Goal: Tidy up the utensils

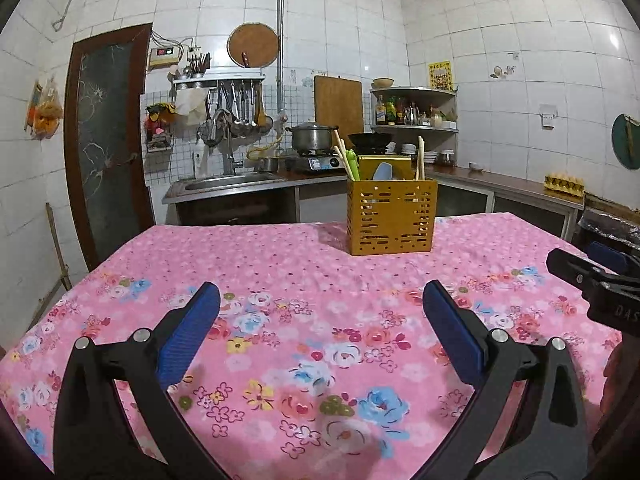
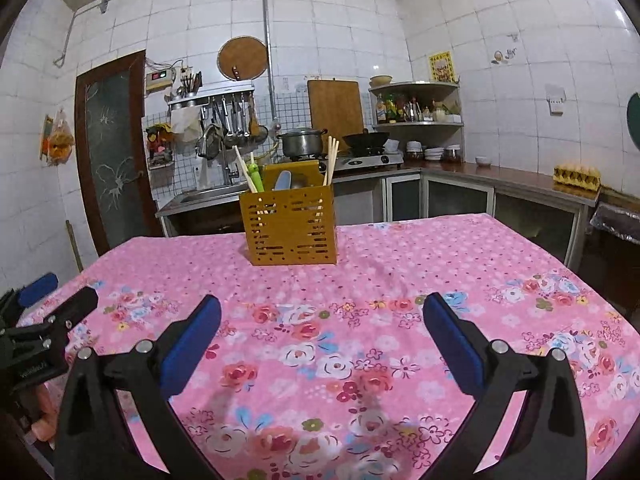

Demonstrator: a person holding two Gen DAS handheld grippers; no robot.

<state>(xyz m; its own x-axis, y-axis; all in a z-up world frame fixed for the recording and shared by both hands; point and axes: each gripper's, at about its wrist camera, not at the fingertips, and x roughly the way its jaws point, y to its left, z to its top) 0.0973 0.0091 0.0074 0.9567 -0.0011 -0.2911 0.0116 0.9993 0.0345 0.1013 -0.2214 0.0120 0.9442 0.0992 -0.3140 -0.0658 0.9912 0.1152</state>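
A yellow slotted holder (image 1: 391, 216) stands upright at the far side of a table under a pink flowered cloth (image 1: 280, 320), above centre in both views. Chopsticks (image 1: 420, 158), a green-handled utensil (image 1: 352, 164) and a pale blue spoon (image 1: 382, 171) poke out of its top, so the sorting looks finished. The left claw (image 1: 320, 330) and right claw (image 2: 322, 334) hover low in frame, jaws wide apart and empty, well short of the holder.

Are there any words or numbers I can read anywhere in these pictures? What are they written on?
"DAS": the start of a print on the right gripper; the rest is cut off.
Print on the left gripper: blurred.
Yellow poster on the wall: too small.
Red display on the wall box: unreadable.
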